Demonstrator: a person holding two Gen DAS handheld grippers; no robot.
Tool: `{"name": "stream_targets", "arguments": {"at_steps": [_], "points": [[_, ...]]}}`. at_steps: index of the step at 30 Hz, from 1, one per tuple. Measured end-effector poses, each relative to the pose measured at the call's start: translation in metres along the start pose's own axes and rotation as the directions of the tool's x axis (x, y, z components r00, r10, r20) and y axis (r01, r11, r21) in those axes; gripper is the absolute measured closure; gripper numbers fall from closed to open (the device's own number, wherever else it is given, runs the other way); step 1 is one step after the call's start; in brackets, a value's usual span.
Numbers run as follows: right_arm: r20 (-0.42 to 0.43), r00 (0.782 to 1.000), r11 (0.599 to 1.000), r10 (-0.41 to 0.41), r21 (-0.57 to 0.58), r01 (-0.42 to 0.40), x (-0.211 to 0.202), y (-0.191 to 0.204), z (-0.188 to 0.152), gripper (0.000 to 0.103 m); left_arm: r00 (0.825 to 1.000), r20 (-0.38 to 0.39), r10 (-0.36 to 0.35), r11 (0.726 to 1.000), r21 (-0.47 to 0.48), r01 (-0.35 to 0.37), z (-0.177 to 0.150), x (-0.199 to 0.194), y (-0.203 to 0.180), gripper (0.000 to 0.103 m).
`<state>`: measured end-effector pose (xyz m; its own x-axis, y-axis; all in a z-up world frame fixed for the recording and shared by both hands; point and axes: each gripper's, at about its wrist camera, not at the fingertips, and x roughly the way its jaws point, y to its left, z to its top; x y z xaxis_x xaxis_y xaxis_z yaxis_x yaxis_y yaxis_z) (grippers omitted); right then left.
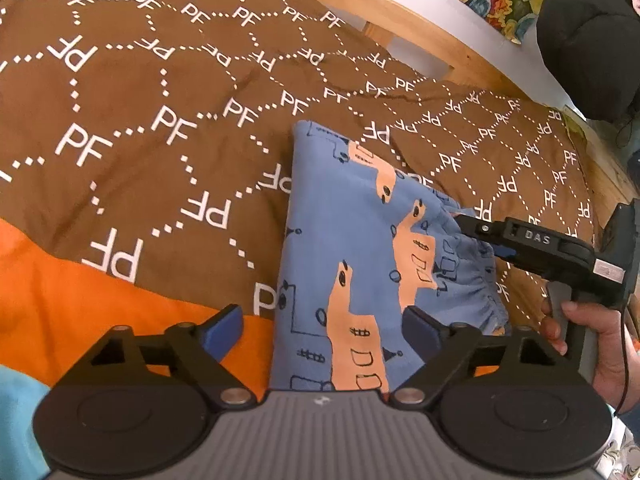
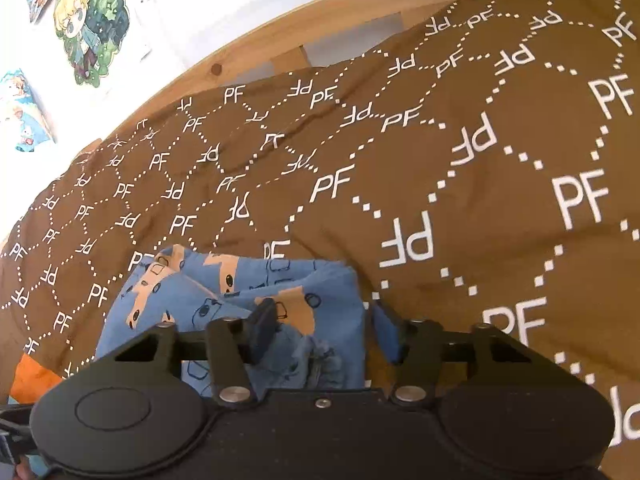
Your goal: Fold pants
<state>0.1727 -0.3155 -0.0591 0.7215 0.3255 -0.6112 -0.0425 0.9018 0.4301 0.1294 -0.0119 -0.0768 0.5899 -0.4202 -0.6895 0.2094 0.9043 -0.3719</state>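
Blue pants (image 1: 352, 240) with orange animal prints lie folded in a narrow stack on the brown bedspread (image 1: 160, 120). My left gripper (image 1: 324, 330) is open, its blue pads straddling the near end of the pants. My right gripper (image 2: 324, 328) is open over the gathered waistband end of the pants (image 2: 240, 304), with the left pad resting on the cloth. In the left wrist view the right gripper (image 1: 480, 236) reaches the waistband from the right, held by a hand (image 1: 592, 344).
The bedspread (image 2: 440, 140) covers the bed, with an orange band (image 1: 80, 300) at the near edge. A wooden bed frame (image 1: 400, 20) runs along the far side under a white wall with pictures (image 2: 84, 20). A dark bundle (image 1: 588, 40) sits far right.
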Motion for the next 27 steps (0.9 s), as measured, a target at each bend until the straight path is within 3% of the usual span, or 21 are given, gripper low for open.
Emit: {"name": "stream_targets", "arguments": {"at_steps": [13,20,27], "points": [[-0.001,0.996,0.995,-0.087,-0.051,0.087,0.004,0.011,-0.004,0.081,1.000,-0.026,0.003,1.000,0.022,-0.002,-0.003,0.001,-0.005,0.037],[0.023,0.992,0.986,-0.126,-0.111,0.128,0.002,0.022,-0.010,0.086,0.999,-0.037,0.032,0.999,0.023,-0.031,-0.002,0.002,-0.005,0.049],[0.065,0.990,0.990,-0.122,-0.059,0.125,-0.008,0.024,-0.018,0.089,0.997,-0.039,0.067,0.996,0.058,-0.065,-0.003,0.003,-0.009,0.060]]}}
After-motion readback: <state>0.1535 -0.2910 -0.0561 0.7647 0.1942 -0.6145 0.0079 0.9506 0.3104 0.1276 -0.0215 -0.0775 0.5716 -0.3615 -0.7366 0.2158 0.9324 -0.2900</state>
